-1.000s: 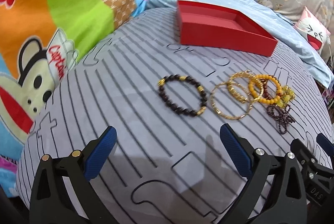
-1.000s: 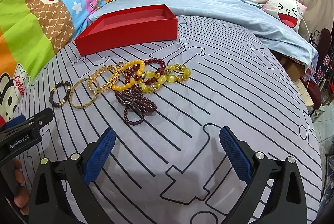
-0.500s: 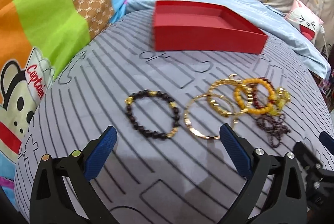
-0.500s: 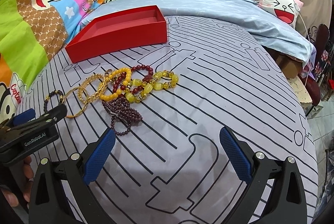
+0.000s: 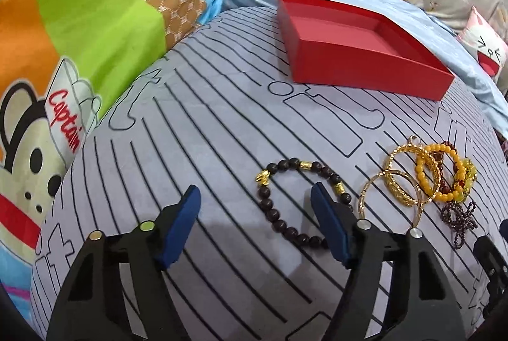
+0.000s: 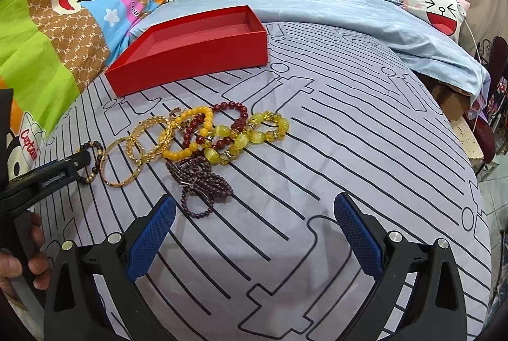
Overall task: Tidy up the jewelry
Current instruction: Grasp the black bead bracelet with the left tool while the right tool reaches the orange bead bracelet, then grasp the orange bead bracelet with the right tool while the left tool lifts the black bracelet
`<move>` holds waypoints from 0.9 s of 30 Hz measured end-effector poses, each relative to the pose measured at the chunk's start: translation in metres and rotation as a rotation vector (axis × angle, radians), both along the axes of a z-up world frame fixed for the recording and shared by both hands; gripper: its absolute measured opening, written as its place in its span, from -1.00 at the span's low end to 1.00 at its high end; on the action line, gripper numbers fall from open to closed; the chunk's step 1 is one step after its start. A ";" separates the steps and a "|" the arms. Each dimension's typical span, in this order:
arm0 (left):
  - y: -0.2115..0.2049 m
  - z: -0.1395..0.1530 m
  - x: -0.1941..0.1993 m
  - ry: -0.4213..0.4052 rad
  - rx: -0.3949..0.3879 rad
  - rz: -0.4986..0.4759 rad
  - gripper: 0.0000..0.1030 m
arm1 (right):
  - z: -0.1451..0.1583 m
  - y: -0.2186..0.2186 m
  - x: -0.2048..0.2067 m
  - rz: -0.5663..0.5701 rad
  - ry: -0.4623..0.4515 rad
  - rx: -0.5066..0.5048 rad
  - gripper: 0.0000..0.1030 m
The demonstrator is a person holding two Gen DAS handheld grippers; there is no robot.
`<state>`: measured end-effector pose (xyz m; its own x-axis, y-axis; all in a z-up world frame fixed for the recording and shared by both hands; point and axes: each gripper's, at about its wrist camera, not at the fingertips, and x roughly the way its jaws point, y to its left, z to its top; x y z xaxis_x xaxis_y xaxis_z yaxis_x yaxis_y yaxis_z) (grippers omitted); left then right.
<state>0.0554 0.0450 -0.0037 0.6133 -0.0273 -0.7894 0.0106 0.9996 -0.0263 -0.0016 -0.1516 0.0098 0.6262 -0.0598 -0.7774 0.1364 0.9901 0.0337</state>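
One dark bead bracelet (image 5: pixel 298 201) – gold spacers – flat, round, beside left tool (image 5: pixel 255 203), closing.

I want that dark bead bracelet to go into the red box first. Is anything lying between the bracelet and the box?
Nothing visible does. Only bare striped sheet lies between the dark bead bracelet and the red box. The gold bangles sit off to its right. The left gripper is closing around the bracelet's near side, not yet pressing on it.
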 end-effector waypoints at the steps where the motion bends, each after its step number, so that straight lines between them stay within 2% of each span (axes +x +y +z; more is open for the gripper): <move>1: -0.002 0.000 0.001 -0.003 0.004 -0.006 0.17 | 0.000 0.001 0.002 0.003 0.000 0.003 0.87; 5: -0.008 0.002 0.002 -0.011 -0.001 -0.036 -0.18 | 0.000 0.002 0.006 0.007 0.002 0.002 0.87; 7: -0.011 0.003 0.002 -0.012 -0.013 -0.052 -0.51 | 0.000 0.003 0.007 0.010 0.003 0.002 0.87; 8: -0.011 0.004 0.003 -0.011 -0.018 -0.056 -0.62 | 0.000 0.003 0.008 0.011 0.002 0.003 0.85; 9: -0.012 0.004 0.003 -0.007 -0.038 -0.065 -0.85 | 0.000 0.003 0.009 0.014 0.002 0.005 0.83; 12: -0.013 0.006 0.004 -0.002 -0.081 -0.079 -0.85 | 0.002 0.002 0.013 0.018 -0.001 0.006 0.74; 16: -0.020 0.005 0.002 -0.006 -0.080 -0.090 -0.85 | 0.007 0.002 0.022 0.032 -0.008 0.016 0.57; 24: -0.026 0.003 -0.002 -0.024 -0.060 -0.087 -0.85 | 0.007 0.005 0.058 0.060 0.006 0.020 -0.04; 27: -0.026 0.002 -0.003 -0.025 -0.065 -0.085 -0.85 | 0.004 0.007 0.067 0.069 0.013 0.025 -0.20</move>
<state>0.0520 0.0189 -0.0012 0.6258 -0.1310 -0.7689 0.0970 0.9912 -0.0900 0.0655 -0.1446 0.0134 0.6183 0.0029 -0.7860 0.0683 0.9960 0.0574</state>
